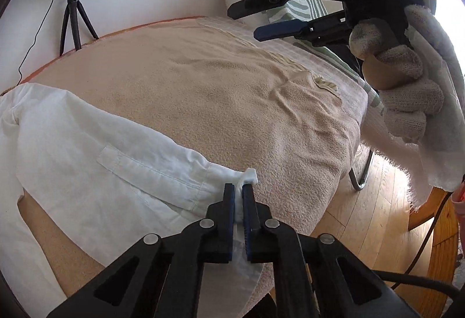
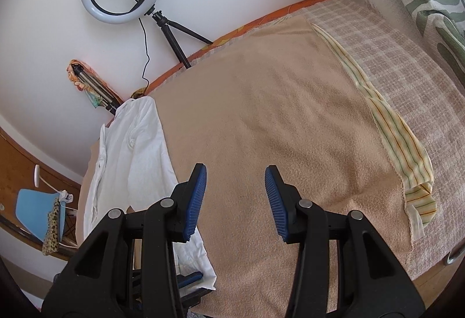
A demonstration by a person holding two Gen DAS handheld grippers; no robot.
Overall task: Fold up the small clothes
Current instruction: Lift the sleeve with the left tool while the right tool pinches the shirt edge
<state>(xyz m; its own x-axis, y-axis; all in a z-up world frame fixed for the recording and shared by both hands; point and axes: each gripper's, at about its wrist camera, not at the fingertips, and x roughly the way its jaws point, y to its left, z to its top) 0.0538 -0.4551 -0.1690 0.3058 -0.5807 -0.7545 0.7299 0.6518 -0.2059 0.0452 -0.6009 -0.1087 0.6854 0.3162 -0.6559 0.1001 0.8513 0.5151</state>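
Low in the left wrist view, the left gripper (image 1: 238,201) is clamped on a corner of the white shirt (image 1: 87,167), which runs off frame left. Upper right, the right gripper (image 1: 255,19) hangs with jaws apart, empty, over the beige blanket (image 1: 218,85).

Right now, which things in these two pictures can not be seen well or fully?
- White shirt: in the left wrist view its far end is cut off by the left edge; in the right wrist view the right gripper covers its near end.
- Pinched shirt corner: the left gripper hides most of it.
- Gloved hand: a white cloth and the right edge hide part of it.
- Blue chair: small, at the edge, partly cut off.
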